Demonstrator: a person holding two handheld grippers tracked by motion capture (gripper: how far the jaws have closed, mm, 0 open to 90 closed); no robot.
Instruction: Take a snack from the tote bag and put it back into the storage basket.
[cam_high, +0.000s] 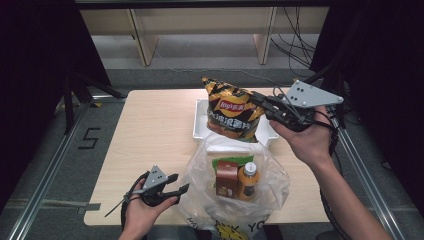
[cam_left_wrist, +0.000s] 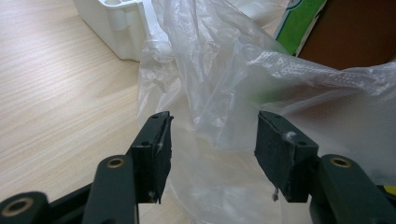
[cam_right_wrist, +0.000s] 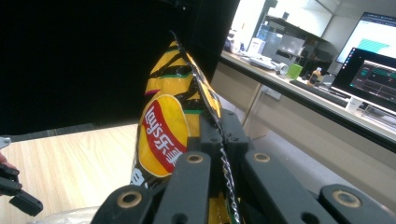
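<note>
Chips bag (cam_high: 231, 111) is hanging above the white tray (cam_high: 200, 125), its crimped edge pinched between the right gripper (cam_high: 260, 102) jaws. Left gripper (cam_high: 177, 184) is resting on the table (cam_high: 150, 130) with jaws spread wide beside the clear plastic bag (cam_high: 270, 185).

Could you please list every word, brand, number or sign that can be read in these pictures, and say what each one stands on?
"Lay's": red and yellow brand badge on the chip bag, with Chinese characters beside it, blurred.
Large white Chinese characters lower on the chip bag: too blurred to read.
"5": dark mark on the floor left of the table.
"YO": part of the black print on the plastic bag, the rest hidden.
Labels on the brown carton and orange bottle: too small.
</note>
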